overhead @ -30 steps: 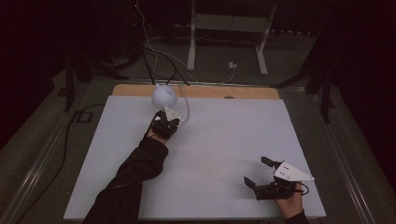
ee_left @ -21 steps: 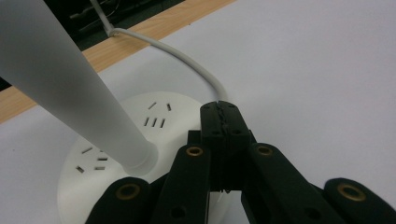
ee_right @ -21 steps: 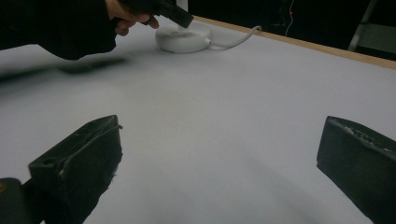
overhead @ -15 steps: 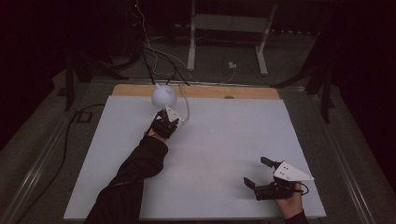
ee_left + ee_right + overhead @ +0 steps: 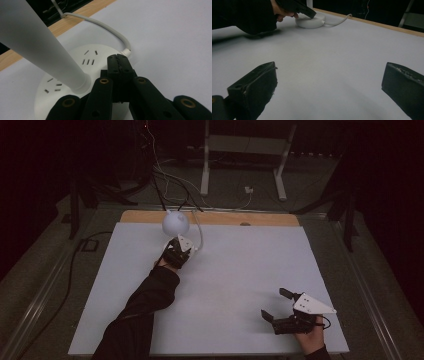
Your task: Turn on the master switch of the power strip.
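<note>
Desk lamp with a round socket base (image 5: 75, 72), standing near the far edge of the white worktop (image 5: 240, 285), left of centre and just inside the bare wooden strip (image 5: 260, 218) that runs along that edge. The left gripper (image 5: 117, 60) has its jaws pressed together, the tips resting on or just above the top of the base beside the point where the white power cord (image 5: 105, 27) enters it; judged from this pose, the work in hand is a press or touch on the base, perhaps a switch, and it appears to be at the contact stage, with no result yet readable. The right gripper (image 5: 280, 304) lies idle near the right front corner of the worktop, jaws spread wide and holding nothing. From above, the lamp's rounded white head (image 5: 175, 222) covers most of the base, and the left gripper (image 5: 181, 244) hides the contact point. Whether a button exists beneath the tips, whether they truly touch, and whether the lamp is lit cannot be made out. The tapering stem (image 5: 37, 45) is cut off at the top of the left gripper view.
</note>
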{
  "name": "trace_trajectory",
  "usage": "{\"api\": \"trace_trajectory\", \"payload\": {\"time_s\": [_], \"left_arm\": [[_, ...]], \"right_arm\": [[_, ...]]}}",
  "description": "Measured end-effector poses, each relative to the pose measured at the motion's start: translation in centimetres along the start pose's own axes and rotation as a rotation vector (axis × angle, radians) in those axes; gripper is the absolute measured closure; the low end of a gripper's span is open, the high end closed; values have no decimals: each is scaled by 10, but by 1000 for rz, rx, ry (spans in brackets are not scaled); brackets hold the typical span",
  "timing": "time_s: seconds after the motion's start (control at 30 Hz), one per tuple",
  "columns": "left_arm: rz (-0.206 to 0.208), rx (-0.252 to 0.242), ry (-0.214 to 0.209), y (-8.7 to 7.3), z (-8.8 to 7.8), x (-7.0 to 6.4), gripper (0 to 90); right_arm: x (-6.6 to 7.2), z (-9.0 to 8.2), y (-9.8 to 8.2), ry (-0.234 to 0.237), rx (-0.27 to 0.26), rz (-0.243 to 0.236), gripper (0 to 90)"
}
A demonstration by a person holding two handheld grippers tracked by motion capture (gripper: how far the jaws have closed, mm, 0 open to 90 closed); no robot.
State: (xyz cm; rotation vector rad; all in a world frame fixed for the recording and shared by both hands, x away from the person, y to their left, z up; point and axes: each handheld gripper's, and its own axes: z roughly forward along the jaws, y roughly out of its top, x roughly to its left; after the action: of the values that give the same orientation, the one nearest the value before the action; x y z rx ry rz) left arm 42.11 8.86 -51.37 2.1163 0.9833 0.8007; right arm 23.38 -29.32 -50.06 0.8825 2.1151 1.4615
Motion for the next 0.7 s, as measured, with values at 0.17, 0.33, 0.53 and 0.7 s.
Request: {"api": "trace_trajectory", "payload": {"time_s": [0.17,0.33,0.53,0.7], "left_arm": [[-3,3,6,1,1,-2,900],[6,8,5,1,1,-2,900],[10,-1,3,0,2,-1,900],[18,6,3,1,3,-2,900]], "right_arm": [[0,0,0,1,1,-1,0],[0,0,0,1,1,-1,0],[1,1,0,4,6,-5,0],[0,0,0,5,4,-2,0]]}}
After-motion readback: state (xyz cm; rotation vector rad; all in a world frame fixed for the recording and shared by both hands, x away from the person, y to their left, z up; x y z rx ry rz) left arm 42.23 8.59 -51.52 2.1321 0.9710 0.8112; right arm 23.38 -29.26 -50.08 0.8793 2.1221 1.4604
